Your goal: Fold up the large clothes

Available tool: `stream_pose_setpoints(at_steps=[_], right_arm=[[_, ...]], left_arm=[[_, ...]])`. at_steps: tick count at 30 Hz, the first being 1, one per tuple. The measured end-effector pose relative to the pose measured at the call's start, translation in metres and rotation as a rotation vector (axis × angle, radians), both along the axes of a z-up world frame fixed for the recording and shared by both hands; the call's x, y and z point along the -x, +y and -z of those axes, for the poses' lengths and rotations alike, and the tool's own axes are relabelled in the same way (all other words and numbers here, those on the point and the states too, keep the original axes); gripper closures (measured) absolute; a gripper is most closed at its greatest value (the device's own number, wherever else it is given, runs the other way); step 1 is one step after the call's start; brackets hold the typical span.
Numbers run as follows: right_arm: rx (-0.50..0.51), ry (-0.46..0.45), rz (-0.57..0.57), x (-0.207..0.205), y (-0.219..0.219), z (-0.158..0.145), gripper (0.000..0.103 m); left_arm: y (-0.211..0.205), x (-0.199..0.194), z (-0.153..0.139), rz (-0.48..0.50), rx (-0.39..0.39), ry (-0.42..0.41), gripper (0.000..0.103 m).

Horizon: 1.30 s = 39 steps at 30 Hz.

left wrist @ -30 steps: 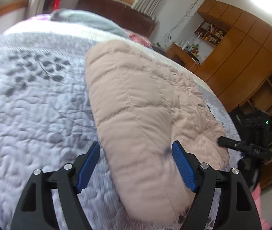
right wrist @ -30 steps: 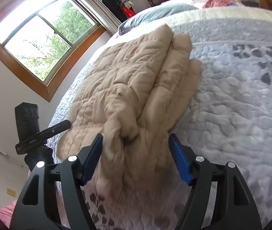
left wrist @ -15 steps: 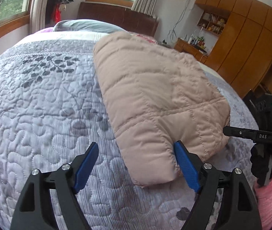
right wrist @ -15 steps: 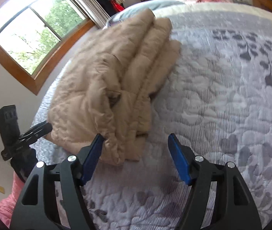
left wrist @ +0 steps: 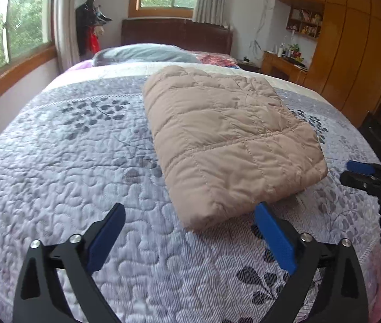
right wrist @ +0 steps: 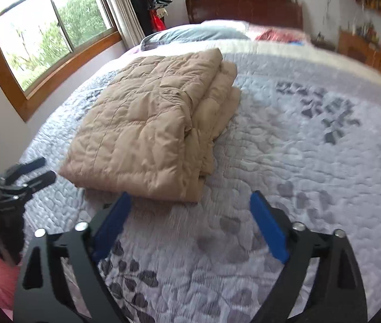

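A beige quilted jacket [left wrist: 225,140] lies folded in a thick rectangle on the grey leaf-patterned bedspread [left wrist: 69,161]. My left gripper [left wrist: 189,210] hovers just short of its near corner. The jaws are opening, and the blue pads [left wrist: 273,231] touch no cloth. In the right wrist view the jacket [right wrist: 158,123] shows its stacked layers along the right side. My right gripper [right wrist: 190,196] hangs over the bedspread [right wrist: 311,148] just in front of the jacket's near edge, its jaws opening and holding nothing. Each gripper shows at the other view's edge: the right gripper [left wrist: 359,168] and the left gripper [right wrist: 29,172].
A grey pillow [left wrist: 147,53] and a dark wooden headboard [left wrist: 177,32] close off the far end of the bed. A window and a coat stand [left wrist: 93,27] line the left wall. A wooden wardrobe [left wrist: 351,53] and a desk [left wrist: 281,62] stand on the right.
Both grippers have let go of the jacket, pulled back from it and risen a little. Their jaws stand wider. The jacket now lies flat and folded on the bed.
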State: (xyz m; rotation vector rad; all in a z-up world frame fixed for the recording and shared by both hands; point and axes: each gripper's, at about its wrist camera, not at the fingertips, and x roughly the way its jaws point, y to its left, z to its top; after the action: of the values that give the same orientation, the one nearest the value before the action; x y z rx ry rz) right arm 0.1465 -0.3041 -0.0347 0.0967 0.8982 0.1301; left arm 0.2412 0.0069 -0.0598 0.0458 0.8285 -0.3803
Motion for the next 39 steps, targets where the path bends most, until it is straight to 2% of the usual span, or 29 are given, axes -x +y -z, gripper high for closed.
stream_pose_setpoints(at_steps=[6, 10, 13, 25, 33, 39], right_arm=[[0.053, -0.032, 0.033, 0.027, 0.011, -0.010, 0.007], [0.055, -0.052, 0.051, 0.040, 0.017, -0.019, 0.006], [0.030, -0.054, 0.043, 0.051, 0.021, -0.024, 0.005], [0.049, -0.095, 0.040, 0.086, 0.039, -0.040, 0.005], [0.036, -0.088, 0.052, 0.095, 0.039, -0.041, 0.004], [0.040, -0.088, 0.047, 0.097, 0.043, -0.041, 0.004]], left_arm=[[0.003, 0.026, -0.015, -0.072, 0.007, -0.033, 0.004], [0.003, 0.044, -0.023, -0.114, -0.040, -0.072, 0.004], [0.005, 0.059, -0.030, -0.114, -0.032, -0.093, 0.004], [0.010, 0.097, -0.047, -0.156, -0.050, -0.126, 0.004], [0.011, 0.113, -0.054, -0.165, -0.059, -0.153, 0.004], [0.010, 0.116, -0.052, -0.160, -0.061, -0.145, 0.004]])
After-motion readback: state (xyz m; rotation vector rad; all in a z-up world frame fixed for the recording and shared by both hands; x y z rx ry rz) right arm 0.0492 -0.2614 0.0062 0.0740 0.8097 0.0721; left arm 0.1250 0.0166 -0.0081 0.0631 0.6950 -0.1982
